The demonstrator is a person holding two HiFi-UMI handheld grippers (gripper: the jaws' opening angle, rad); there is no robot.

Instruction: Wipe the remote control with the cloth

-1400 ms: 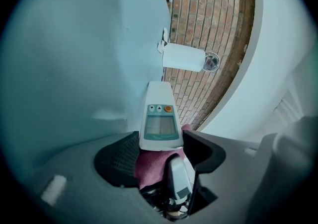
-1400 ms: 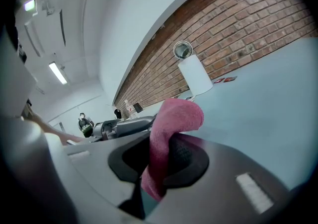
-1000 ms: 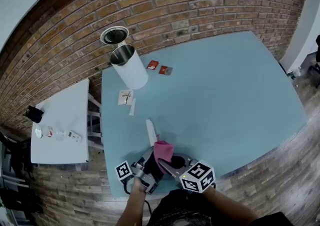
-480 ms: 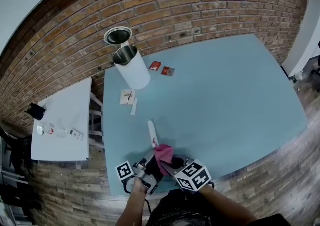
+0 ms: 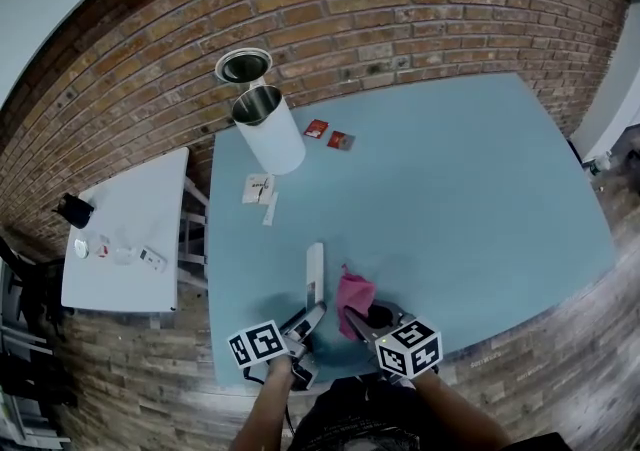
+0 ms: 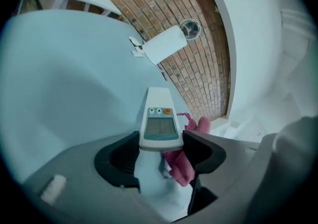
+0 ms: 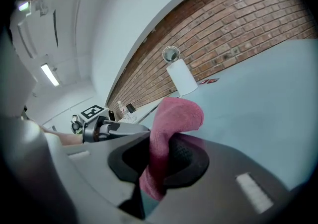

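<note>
Left gripper [image 5: 311,315]: I read its jaws as set wide and clamped on the near end of the remote control [image 6: 159,126], one pad against each long edge.
Remote control: white, with a grey screen and three small buttons on the face turned to the left gripper view. It points away from me over the near left part of the table. I cannot tell whether its far end rests on the top.
Right gripper [image 5: 362,320]: I read its jaws as narrow and pinched on the pink cloth [image 7: 171,118], which bulges up above them in a fold.
Cloth position: just right of the remote control, with a strip of table top showing between them in the head view.
Work surface: a large table [image 5: 450,199] with a plain pale blue top.
Items on the table: a white cylinder [image 5: 268,129] with a metal rim at the far left corner, two red packets [image 5: 316,128] near it, and small paper cards [image 5: 258,188] at the left edge. All lie well apart from both grippers.
Side table [image 5: 125,219]: white, to the left of the blue table, with a black object and a few small items too small to name.
Room: a brick wall [image 5: 350,9] runs behind both tables. The floor [image 5: 560,339] is wood-look plank.
</note>
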